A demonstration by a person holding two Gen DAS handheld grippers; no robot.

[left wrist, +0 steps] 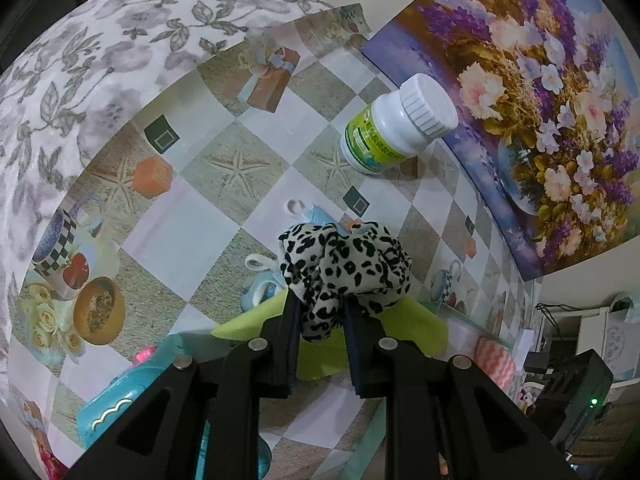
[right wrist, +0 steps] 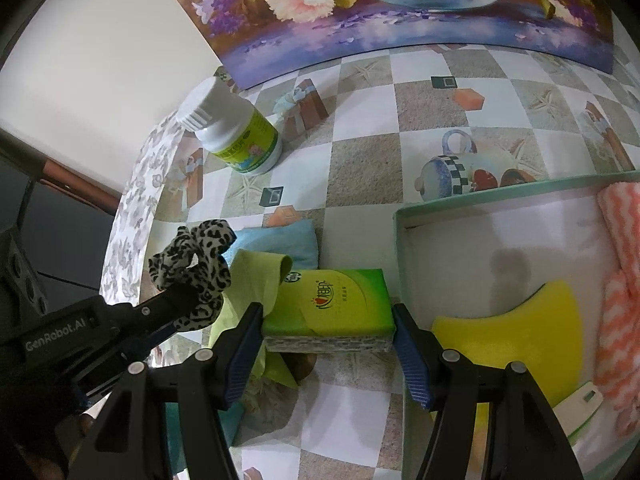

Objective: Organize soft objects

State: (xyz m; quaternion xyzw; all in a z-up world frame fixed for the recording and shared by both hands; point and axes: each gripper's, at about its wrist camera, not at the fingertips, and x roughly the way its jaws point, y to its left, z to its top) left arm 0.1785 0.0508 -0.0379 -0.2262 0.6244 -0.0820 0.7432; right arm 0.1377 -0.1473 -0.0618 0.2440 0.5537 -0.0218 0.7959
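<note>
1. Nearest to me, my left gripper [left wrist: 320, 312] is clenched on a black-and-white spotted scrunchie [left wrist: 344, 268]; the fabric bunches up above the two narrow pads and is lifted clear of the table.
2. In the right wrist view that same left gripper [right wrist: 188, 300] comes in from the lower left, with the scrunchie [right wrist: 192, 264] hanging over its tip.
3. My right gripper [right wrist: 328, 320] has its jaws on either side of a green tissue pack [right wrist: 332, 304]. Each blue pad sits right at an end of the pack; I cannot tell for sure whether they press on it.
4. Just beside the tissue pack, to its left, lies a lime green cloth [right wrist: 256, 276], partly folded over, and behind it a light blue cloth [right wrist: 280, 244], both on the checkered tablecloth [right wrist: 360, 160].
5. To the right of the pack sits a shallow tray [right wrist: 440, 202] with a pale green rim. Inside it are a yellow sponge [right wrist: 520, 328] and a pink-and-white zigzag cloth [right wrist: 620, 320] along the right wall.
6. Farther back, a white bottle [right wrist: 236, 132] with a green label and a white ribbed cap stands on the tablecloth, well apart from the cloths.
7. Farthest away, a flower painting [right wrist: 400, 12] leans upright at the back edge of the table.
8. In the left wrist view, a grey floral fabric [left wrist: 100, 60] covers the far left.
</note>
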